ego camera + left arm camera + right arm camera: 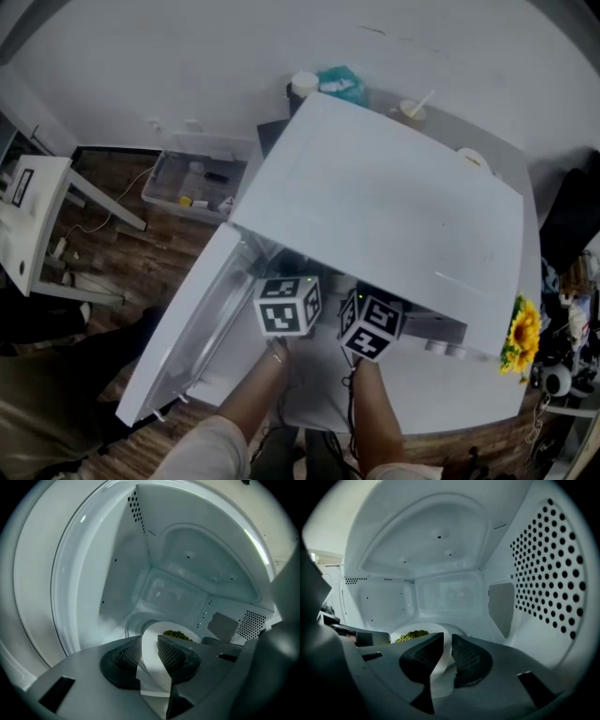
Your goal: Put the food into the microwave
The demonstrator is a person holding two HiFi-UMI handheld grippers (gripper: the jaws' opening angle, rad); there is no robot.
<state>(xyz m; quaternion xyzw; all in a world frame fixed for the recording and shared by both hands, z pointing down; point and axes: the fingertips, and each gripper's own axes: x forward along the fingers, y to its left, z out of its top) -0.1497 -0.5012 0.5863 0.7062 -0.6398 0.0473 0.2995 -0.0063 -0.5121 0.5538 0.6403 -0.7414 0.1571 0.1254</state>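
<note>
Microwave, white and box-shaped (394,206), door open, on white desk (450,398). Round white plate (151,667) carrying a heap of green food (176,634) sits inside the cavity, seemingly just off its floor, though contact is unclear. Left gripper (150,651) and right gripper (446,656) each have fingers clamped on the plate's rim. Best lowered level with both sides together, released once settled. Head view hides the plate; only the gripper views show it.
</note>
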